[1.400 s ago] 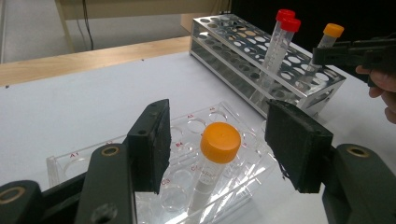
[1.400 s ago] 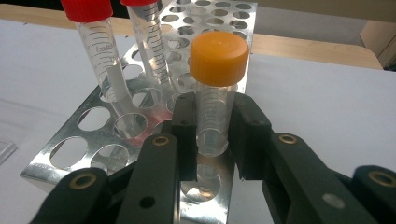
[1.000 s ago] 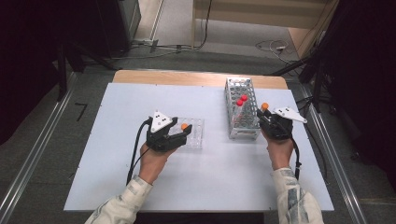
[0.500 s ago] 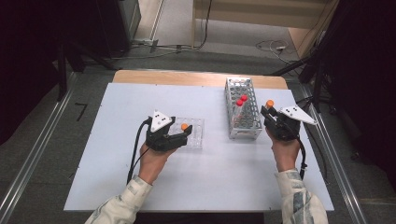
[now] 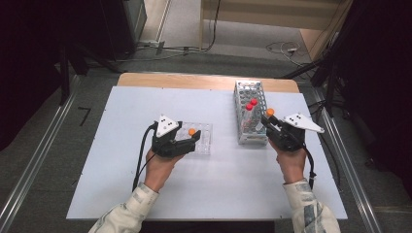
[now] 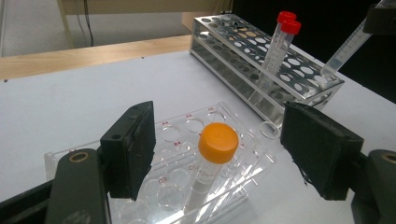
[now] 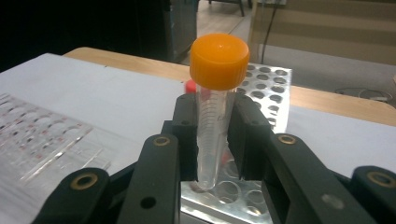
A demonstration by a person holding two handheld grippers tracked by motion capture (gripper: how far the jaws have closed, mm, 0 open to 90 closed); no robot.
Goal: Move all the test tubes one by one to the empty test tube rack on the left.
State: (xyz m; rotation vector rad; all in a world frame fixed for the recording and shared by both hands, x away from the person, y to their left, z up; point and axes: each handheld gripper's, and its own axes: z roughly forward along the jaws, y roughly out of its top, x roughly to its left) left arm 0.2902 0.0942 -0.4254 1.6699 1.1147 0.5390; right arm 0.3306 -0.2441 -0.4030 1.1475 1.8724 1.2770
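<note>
High view looks down from above the table (image 5: 121,194); each gripper view sits close, facing along its jaws. All share the metal rack (image 5: 250,114).

Red well labels are printed on the clear plate (image 6: 187,140) between the jaws; "A4", "B4" and "C3" are read, the rest blurred.

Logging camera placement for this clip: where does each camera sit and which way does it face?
High view: above the table, looking forward and down; forearms, both grippers.
Left gripper view: rides the left gripper, open around an orange-capped tube in the clear plate.
Right gripper view: rides the right gripper, clamping a tube.
Shared: metal rack.
</note>
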